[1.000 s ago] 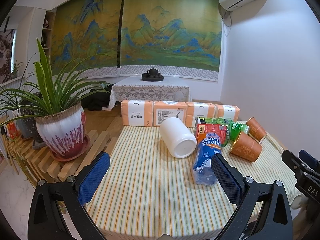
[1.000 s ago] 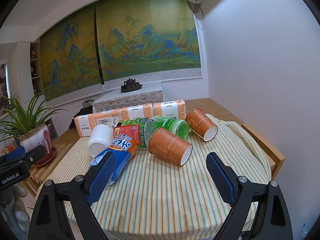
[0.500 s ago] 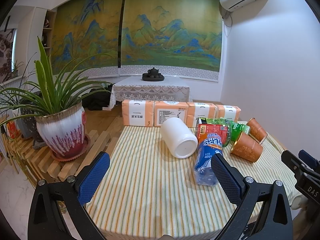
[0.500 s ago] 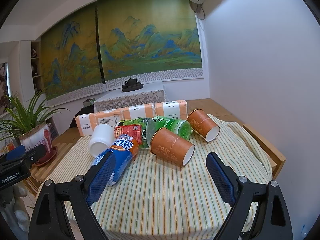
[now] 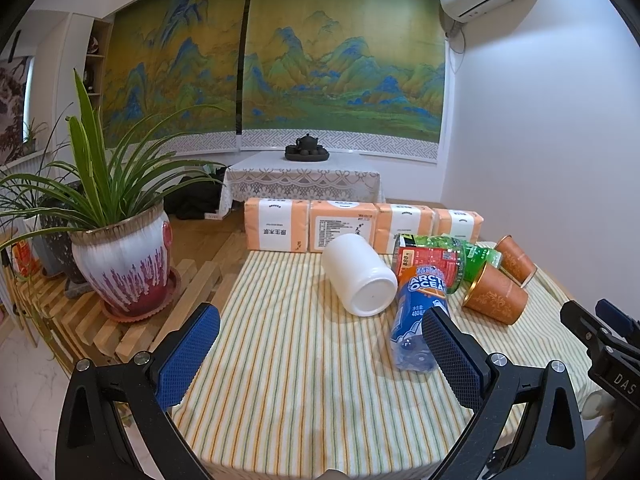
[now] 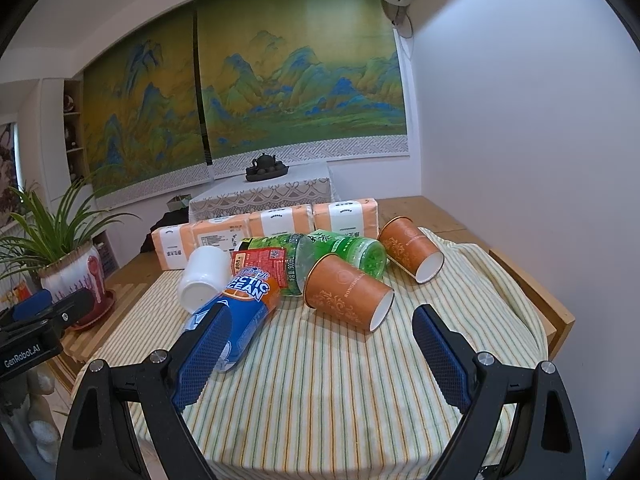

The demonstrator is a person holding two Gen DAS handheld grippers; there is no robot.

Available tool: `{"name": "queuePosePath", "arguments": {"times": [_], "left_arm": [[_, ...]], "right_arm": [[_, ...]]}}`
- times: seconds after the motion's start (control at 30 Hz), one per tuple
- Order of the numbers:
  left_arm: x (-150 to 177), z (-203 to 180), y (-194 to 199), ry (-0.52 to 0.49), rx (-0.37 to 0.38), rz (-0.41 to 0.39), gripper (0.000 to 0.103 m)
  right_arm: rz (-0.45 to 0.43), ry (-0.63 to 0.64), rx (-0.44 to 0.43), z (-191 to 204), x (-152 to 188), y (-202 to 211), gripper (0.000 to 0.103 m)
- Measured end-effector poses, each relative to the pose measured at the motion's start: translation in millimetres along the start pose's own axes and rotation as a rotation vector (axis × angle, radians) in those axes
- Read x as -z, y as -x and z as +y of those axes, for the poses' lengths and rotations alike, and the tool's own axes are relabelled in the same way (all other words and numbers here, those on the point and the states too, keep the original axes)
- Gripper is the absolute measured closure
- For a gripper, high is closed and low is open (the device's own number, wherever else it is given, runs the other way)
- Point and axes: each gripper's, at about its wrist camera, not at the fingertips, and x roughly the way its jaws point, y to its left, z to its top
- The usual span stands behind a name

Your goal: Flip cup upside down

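Two brown paper cups lie on their sides on the striped tablecloth. The nearer cup (image 6: 347,290) has its mouth toward the right front; it also shows in the left wrist view (image 5: 495,295). The farther cup (image 6: 411,248) lies at the back right (image 5: 515,259). A white cup (image 5: 359,280) lies on its side with its base toward me, also in the right wrist view (image 6: 201,277). My left gripper (image 5: 316,354) is open and empty above the table's front. My right gripper (image 6: 322,354) is open and empty, just in front of the nearer cup.
A blue Arctic Ocean bottle (image 6: 236,322), a green bottle (image 6: 340,254) and a red packet (image 6: 260,266) lie among the cups. Orange tissue packs (image 5: 344,230) line the back edge. A potted plant (image 5: 120,256) stands on slats to the left. A wall is close on the right.
Both grippers have eased slightly forward toward the table; the objects look a little larger. Nothing on the table has moved.
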Motion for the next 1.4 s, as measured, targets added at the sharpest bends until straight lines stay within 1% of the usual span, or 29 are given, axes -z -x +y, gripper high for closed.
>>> {"name": "queuePosePath", "arguments": {"times": [0.6,0.9,1.07,1.17,1.3,1.4], "left_arm": [[-3.8,-0.5,-17.3,-0.001,-0.004,0.030,0.001],[-10.5,-3.2,-43.7,0.005,0.006,0.083,0.001],[-19.9,-6.4,-73.2,-0.018,0.019,0.145,0.001],[-28.9,-5.3,-93.8,-0.003,0.054,0.197,0.001],[-42.8,-10.7,-115.9,-0.019,0.052,0.231,0.001],[-51.6,-15.6,-137.8,-0.015,0.088,0.290,0.001]], "right_arm": [[0.012,-0.003,-0.006,-1.9,-1.0,-5.0,0.014],[0.021,-0.020,-0.004,-9.7,-0.2,-11.6,0.014],[0.027,-0.034,-0.001,-15.5,0.5,-15.3,0.014],[0.028,-0.044,0.003,-19.6,2.0,-17.0,0.014],[0.034,-0.060,0.006,-25.9,3.3,-20.0,0.014],[0.040,-0.068,0.002,-29.8,3.4,-21.9,0.014]]}}
